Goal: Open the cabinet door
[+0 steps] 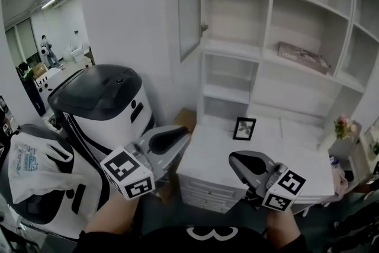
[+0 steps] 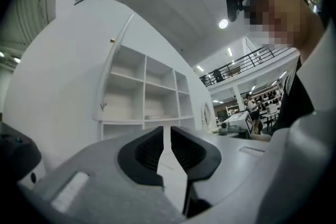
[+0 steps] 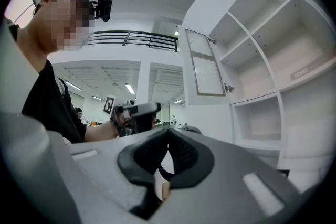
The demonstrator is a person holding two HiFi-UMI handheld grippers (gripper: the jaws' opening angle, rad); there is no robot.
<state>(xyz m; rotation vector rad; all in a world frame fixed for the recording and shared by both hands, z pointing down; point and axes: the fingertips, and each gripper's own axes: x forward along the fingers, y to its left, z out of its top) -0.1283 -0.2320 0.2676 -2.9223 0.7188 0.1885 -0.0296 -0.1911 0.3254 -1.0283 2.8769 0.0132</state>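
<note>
Cabinet door (image 1: pixel 189 0): glass-panelled, standing open, 12 o'clock in head view, at left edge of white shelf unit (image 1: pixel 269 26). Left gripper (image 1: pixel 177 136), 7 o'clock: jaws at narrow slit, nothing between. Right gripper (image 1: pixel 237 160), 5 o'clock: jaw tips together, empty.

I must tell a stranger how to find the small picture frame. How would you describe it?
Find the tall white shelf unit against the wall. On its lower countertop, below the open shelves, stands the picture frame. It is the only small, dark-framed, upright thing there.
</note>
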